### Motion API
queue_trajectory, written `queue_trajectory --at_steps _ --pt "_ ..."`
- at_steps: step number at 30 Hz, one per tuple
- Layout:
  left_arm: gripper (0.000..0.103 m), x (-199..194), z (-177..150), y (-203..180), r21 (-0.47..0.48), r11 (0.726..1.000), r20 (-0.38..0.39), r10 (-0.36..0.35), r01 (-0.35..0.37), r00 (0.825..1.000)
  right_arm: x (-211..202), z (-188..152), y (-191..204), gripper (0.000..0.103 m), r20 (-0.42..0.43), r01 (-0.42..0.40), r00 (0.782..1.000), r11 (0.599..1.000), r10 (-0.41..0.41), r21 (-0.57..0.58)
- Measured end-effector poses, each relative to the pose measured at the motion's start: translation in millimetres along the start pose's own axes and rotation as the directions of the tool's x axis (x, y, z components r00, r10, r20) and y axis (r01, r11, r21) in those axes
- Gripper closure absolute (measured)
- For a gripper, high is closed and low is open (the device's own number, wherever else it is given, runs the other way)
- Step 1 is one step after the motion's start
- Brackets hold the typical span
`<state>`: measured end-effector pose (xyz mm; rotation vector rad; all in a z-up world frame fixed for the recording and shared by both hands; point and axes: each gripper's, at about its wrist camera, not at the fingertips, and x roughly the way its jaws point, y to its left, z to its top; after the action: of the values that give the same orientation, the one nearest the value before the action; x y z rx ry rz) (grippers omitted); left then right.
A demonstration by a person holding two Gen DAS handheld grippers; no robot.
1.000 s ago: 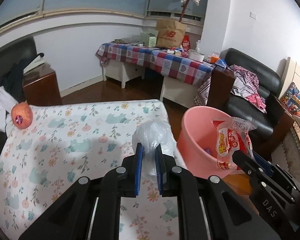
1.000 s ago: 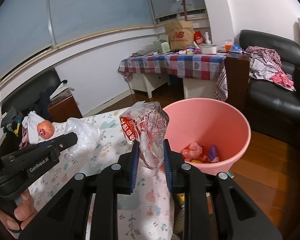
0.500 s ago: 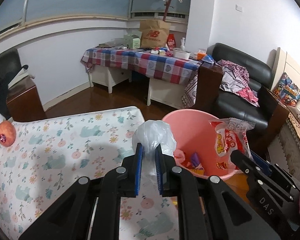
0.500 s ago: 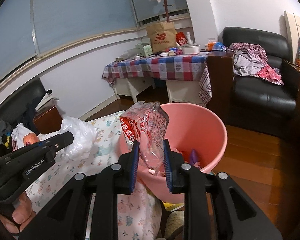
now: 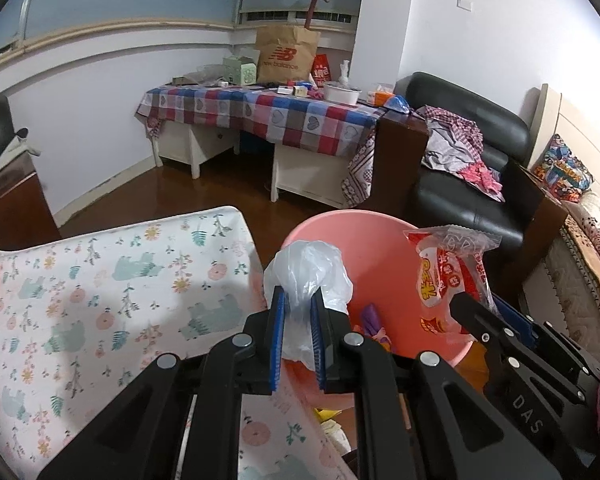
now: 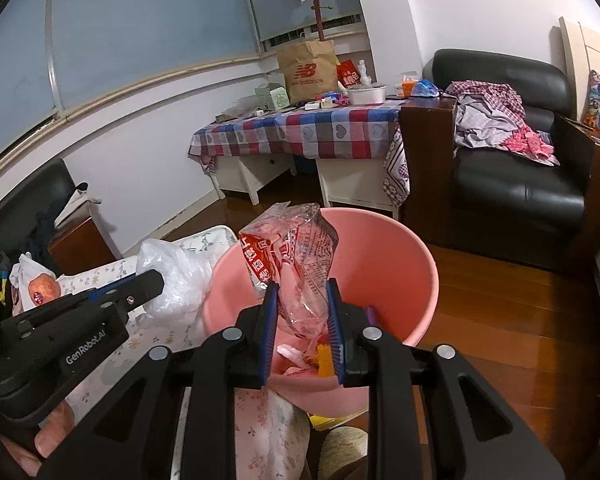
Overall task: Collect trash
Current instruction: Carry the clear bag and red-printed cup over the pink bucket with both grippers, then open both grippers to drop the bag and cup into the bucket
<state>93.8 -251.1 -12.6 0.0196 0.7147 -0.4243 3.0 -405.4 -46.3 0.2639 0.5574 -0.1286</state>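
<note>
My left gripper (image 5: pixel 298 312) is shut on a crumpled white plastic bag (image 5: pixel 308 272) and holds it over the near rim of the pink bucket (image 5: pixel 384 248). My right gripper (image 6: pixel 302 304) is shut on a clear red-printed snack wrapper (image 6: pixel 296 252) and holds it above the pink bucket (image 6: pixel 412 272). The bucket holds several bits of trash (image 6: pixel 324 356). The wrapper (image 5: pixel 448 272) and right gripper (image 5: pixel 476 320) also show in the left wrist view. The left gripper (image 6: pixel 144 284) and white bag (image 6: pixel 176 276) show in the right wrist view.
A table with a floral cloth (image 5: pixel 100 300) stands left of the bucket, with a red apple (image 6: pixel 42 290) at its far left. A checked-cloth table (image 5: pixel 268 116) and a black armchair (image 6: pixel 516 176) stand behind. The floor is wood (image 6: pixel 500 312).
Both grippers have moved right from over the floral table to over the bucket, each still holding its piece of trash.
</note>
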Motion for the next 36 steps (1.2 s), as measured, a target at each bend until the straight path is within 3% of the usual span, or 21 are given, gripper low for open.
queue_trajectory --at_steps 14,36 --pt "0.091 31.6 4.3 -16.7 0.034 0.996 -0.040 -0.081 0.082 0.996 28.8 -0.5 -13.1 0.079 -0.045 0.020 0.999 0.999 -0.018 0.037" --pt "0.088 61.2 -0.1 -29.1 0.072 0.994 -0.092 -0.071 0.078 0.993 57.2 -3.0 -22.7 0.079 -0.103 0.038 0.994 0.998 -0.032 0.056"
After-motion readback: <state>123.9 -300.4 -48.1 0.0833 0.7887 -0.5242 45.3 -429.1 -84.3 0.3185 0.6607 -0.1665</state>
